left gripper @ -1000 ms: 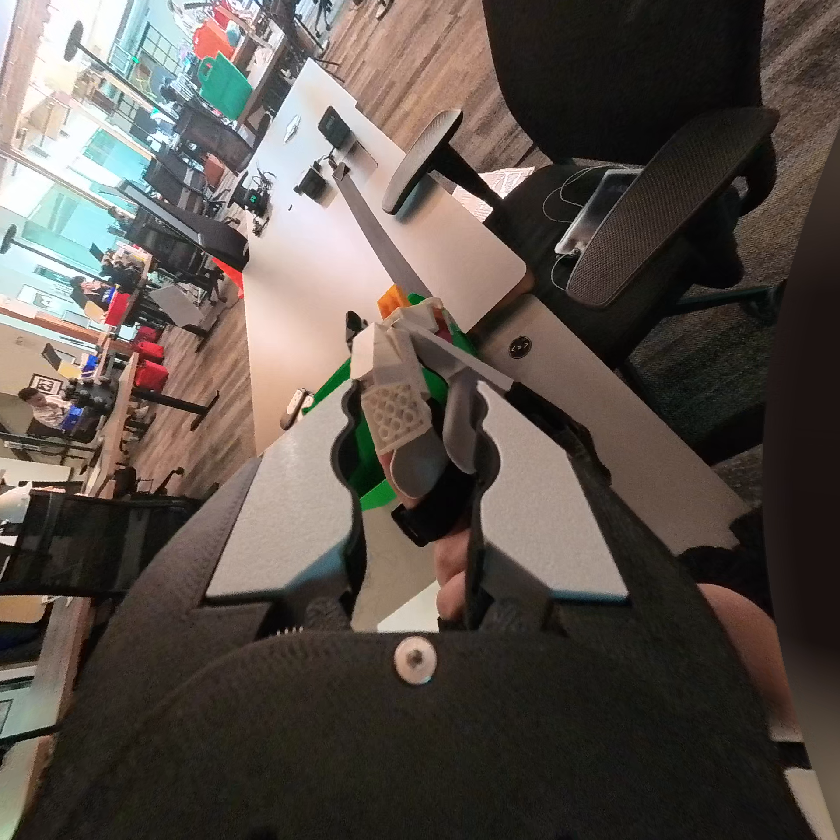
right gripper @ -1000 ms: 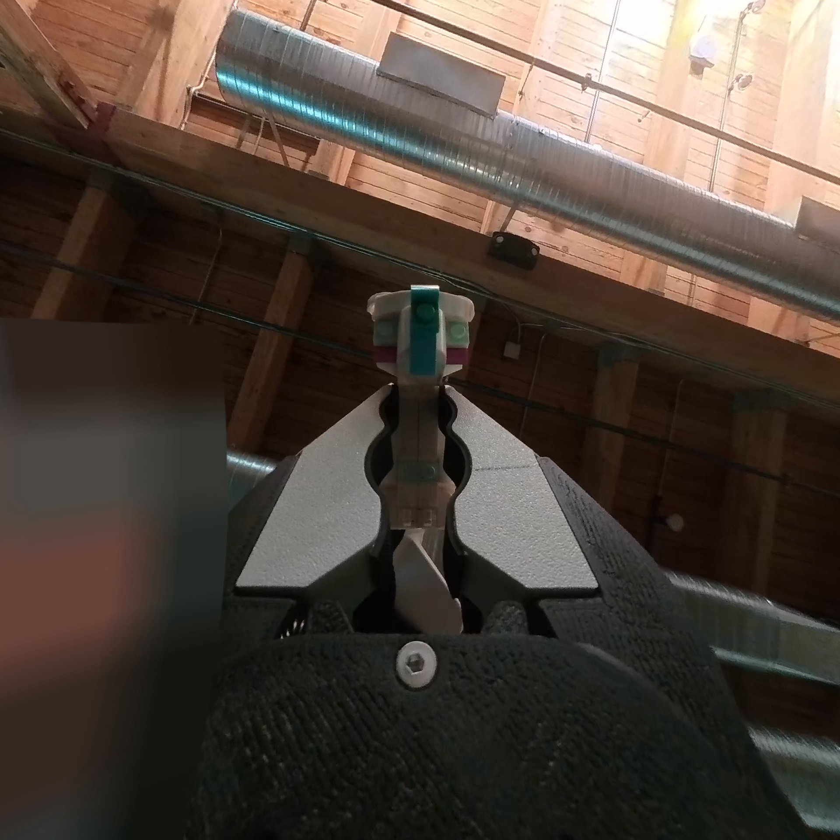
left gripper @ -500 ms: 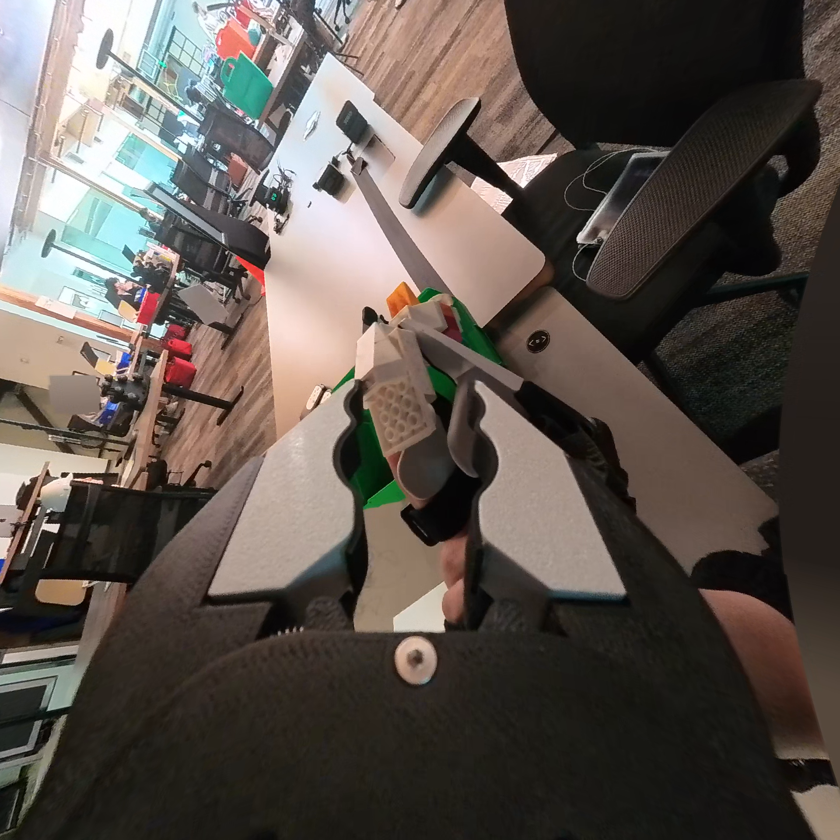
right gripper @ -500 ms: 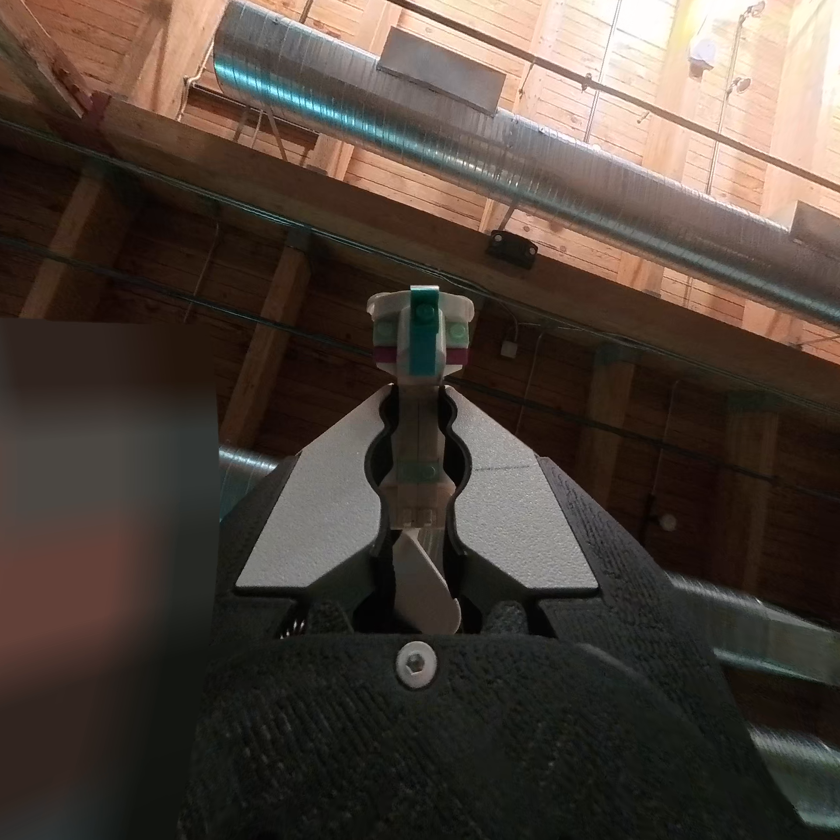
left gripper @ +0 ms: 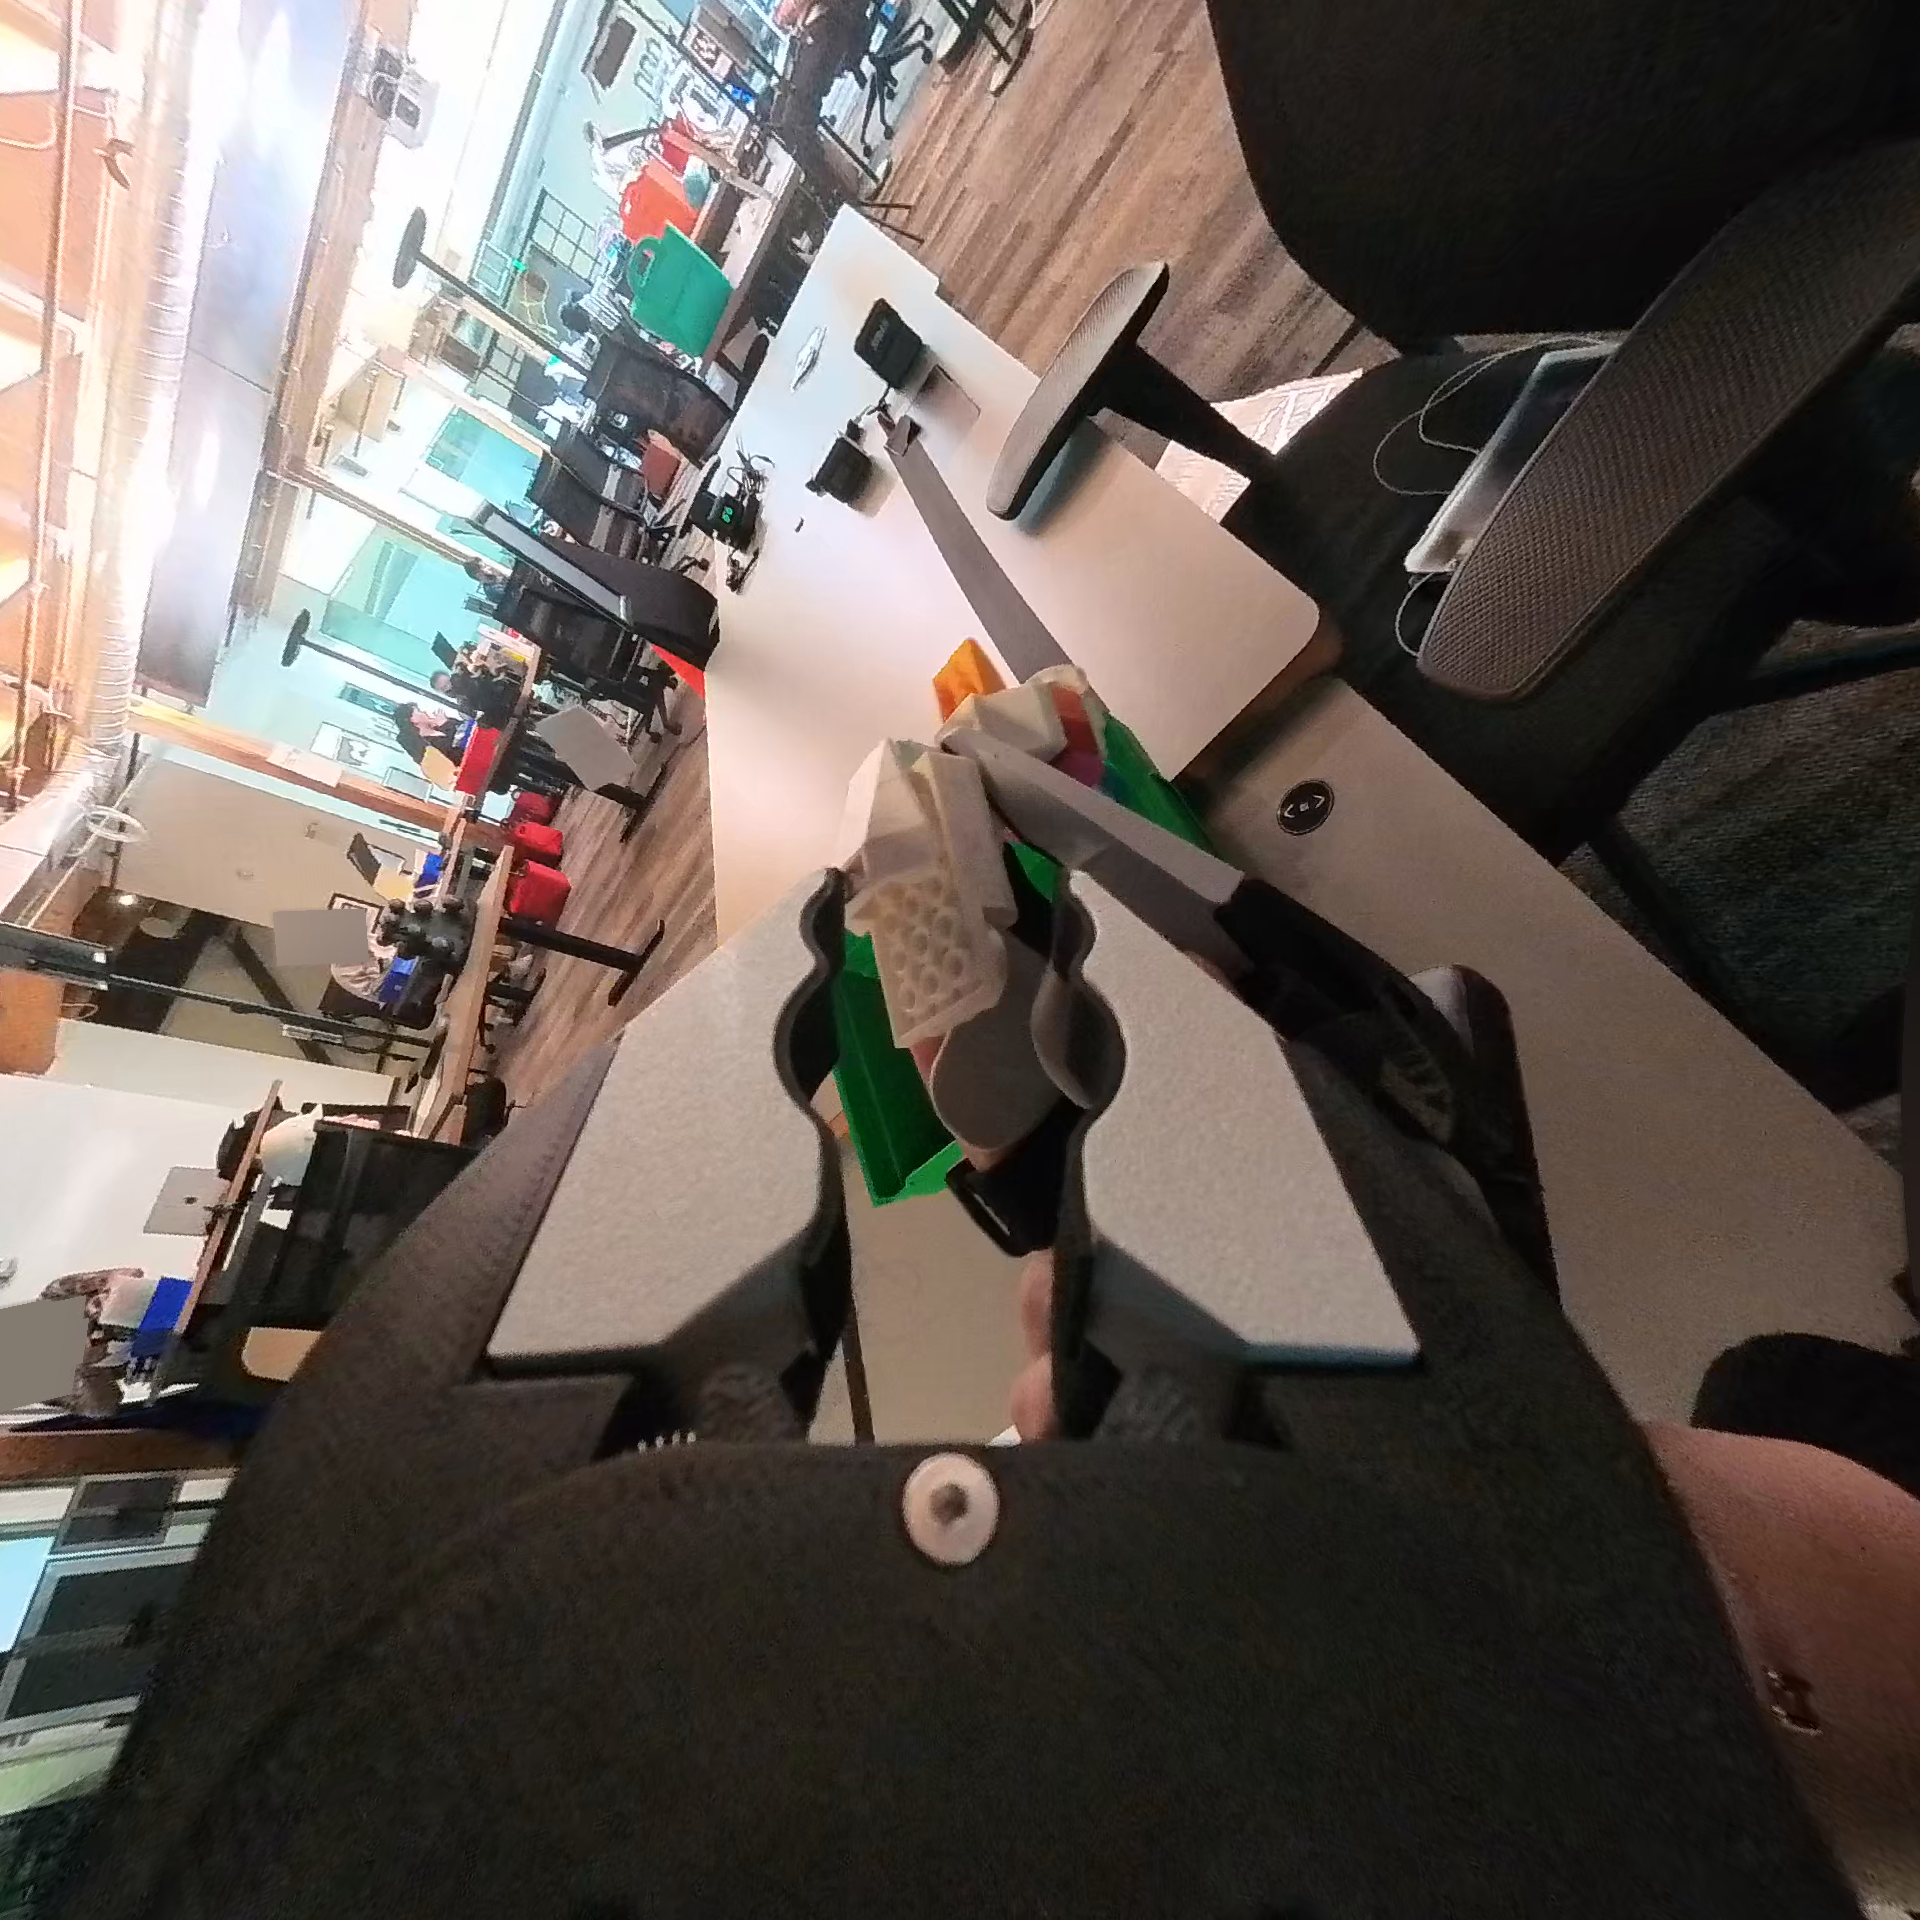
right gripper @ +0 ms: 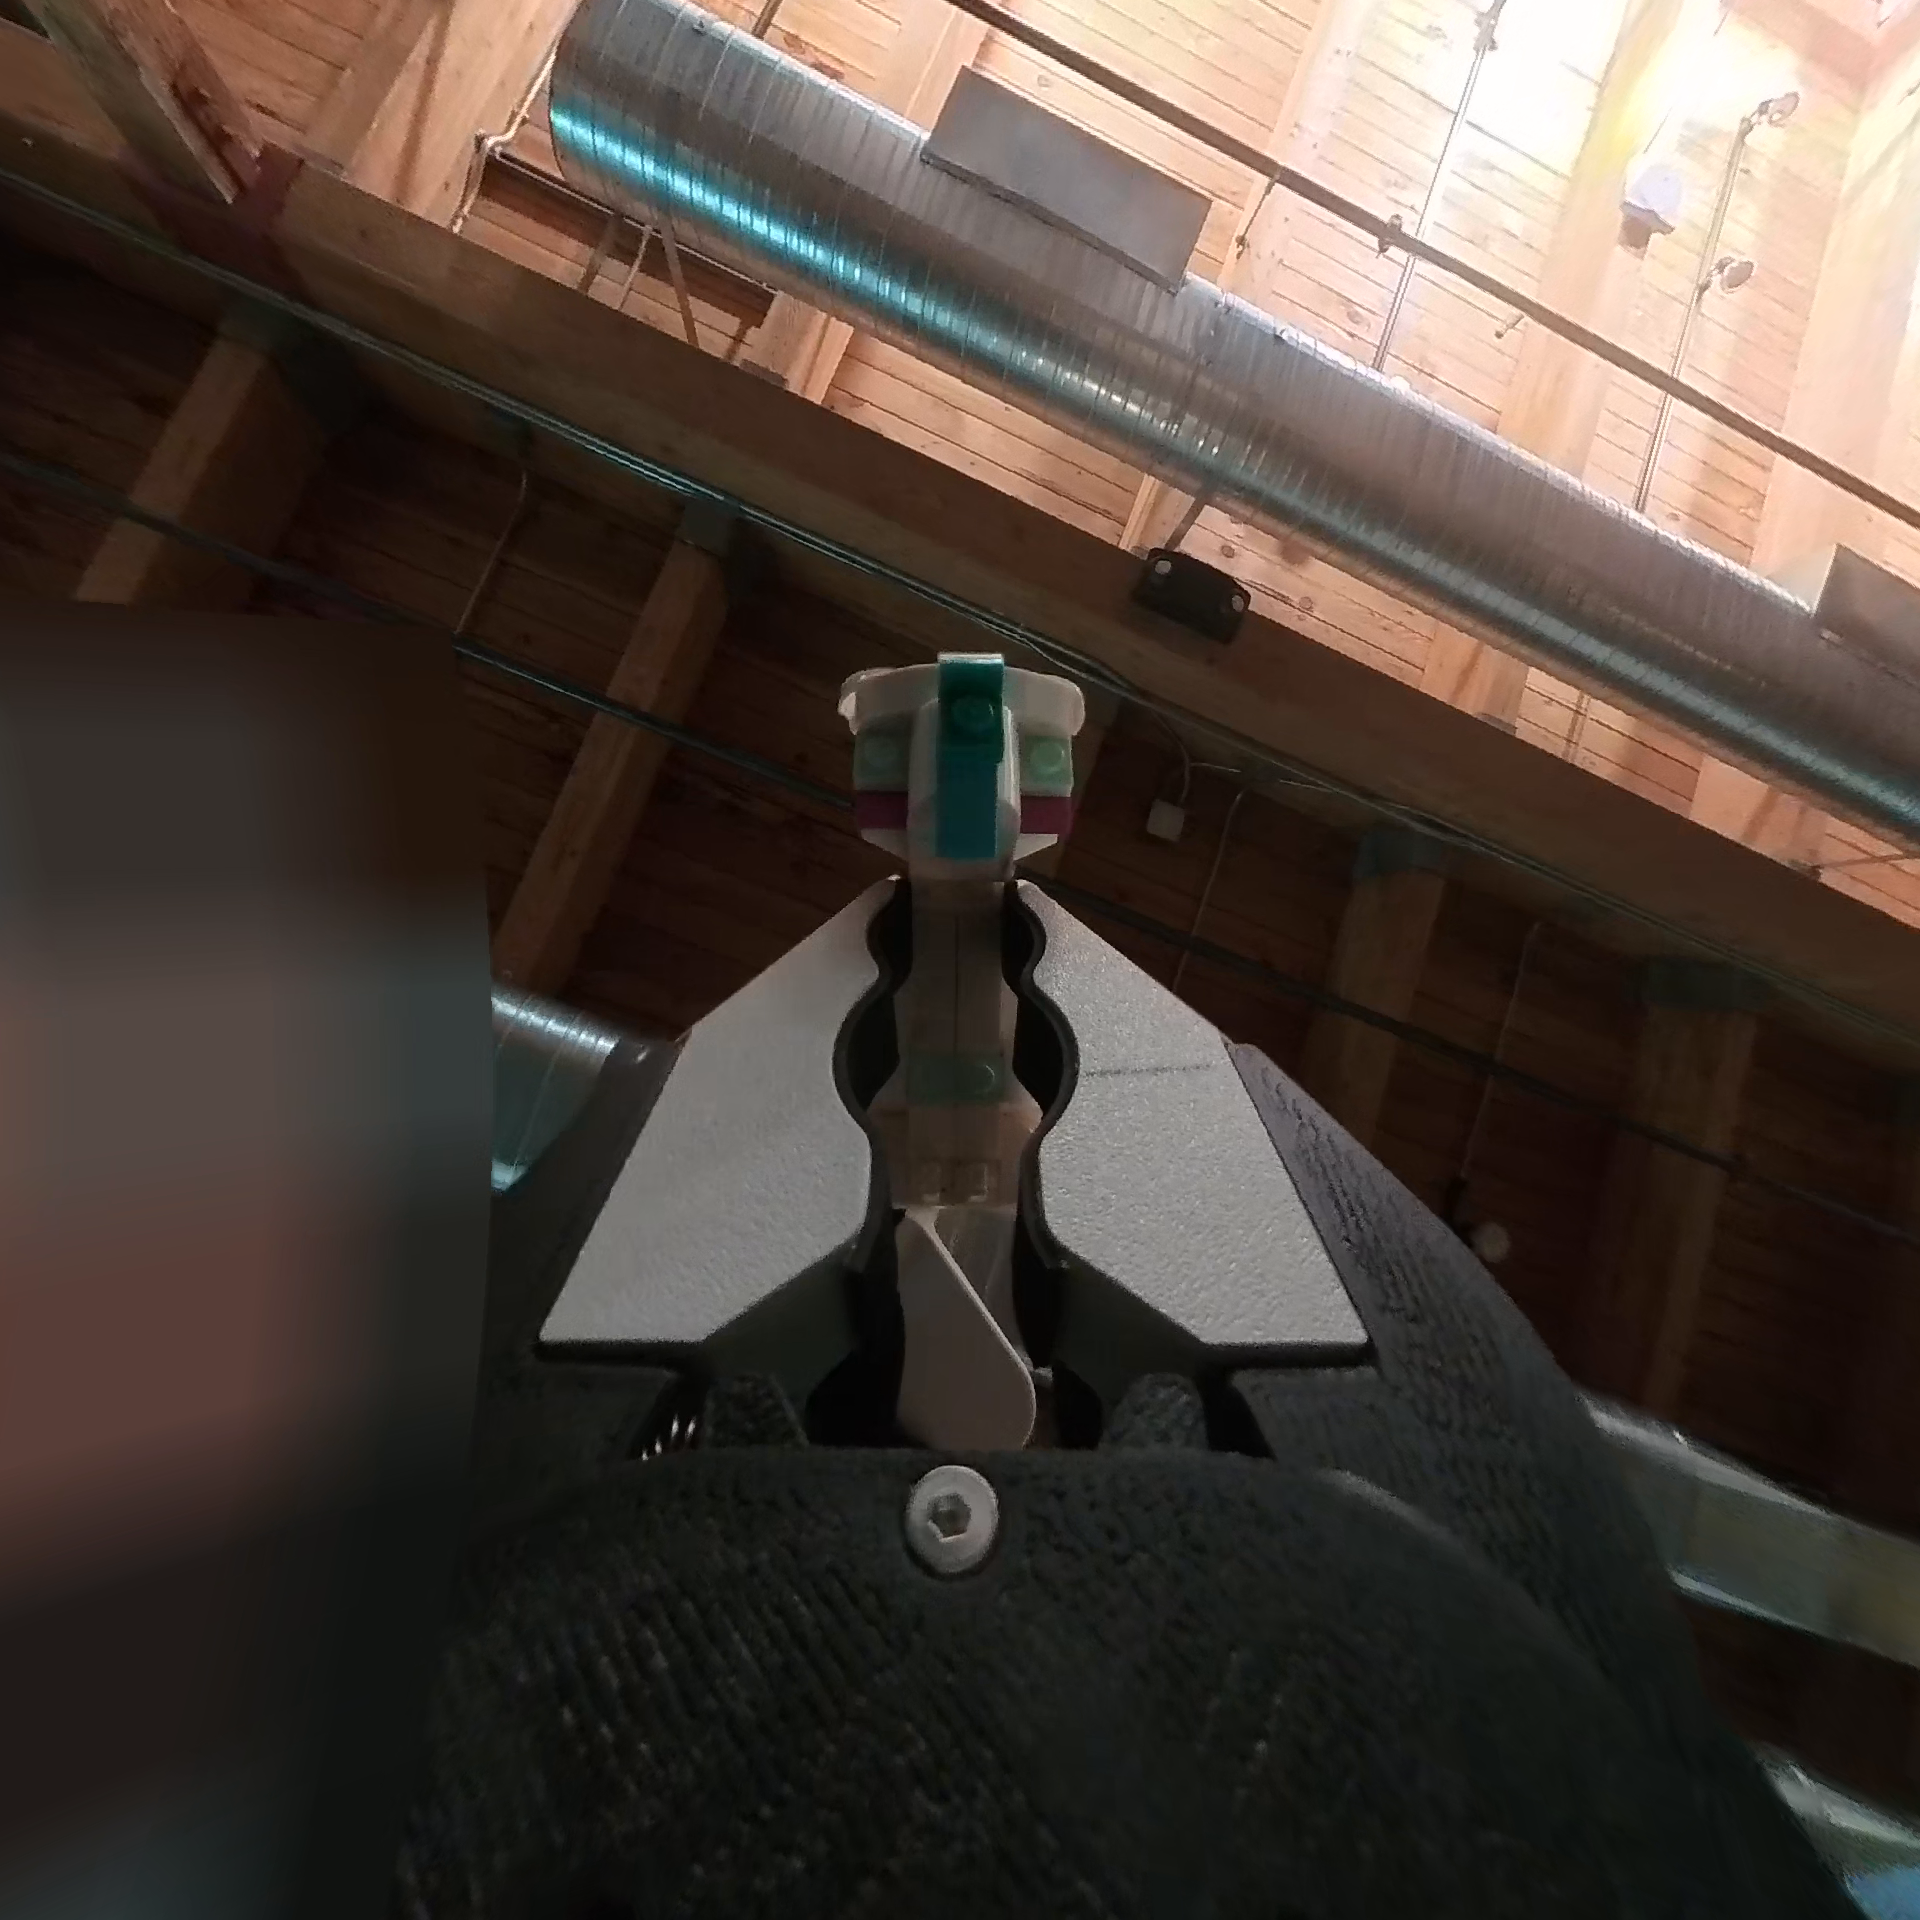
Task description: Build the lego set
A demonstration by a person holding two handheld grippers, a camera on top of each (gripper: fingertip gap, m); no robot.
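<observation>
A: What's different from a second ago?

B: Very little in the right wrist view. The right gripper (right gripper: 956, 914) points up at the ceiling duct (right gripper: 1039, 312) as before, jaws closed tight on the stem of the lego model (right gripper: 961, 790), whose white, teal and magenta head pokes out above the fingertips. It hasn't shifted in the grip.

A: And the left?

B: The left gripper (left gripper: 951, 935) has swung a bit; the white table (left gripper: 883, 623) and the chair armrest (left gripper: 1662, 468) sit differently in its view now. Its jaws stand apart with a clear gap, holding nothing. Seen through that gap is the same lego model, underside showing, in the right gripper's grey fingers.

A: Where are the spare bricks?

B: In the green tray (left gripper: 894, 1091) on the table, just behind the model. An orange piece (left gripper: 966, 675) sits at the tray's far end.

A: So what does that mean for the build?

B: My guess: the left is lining up on the held model, so nothing has been added yet.
</observation>
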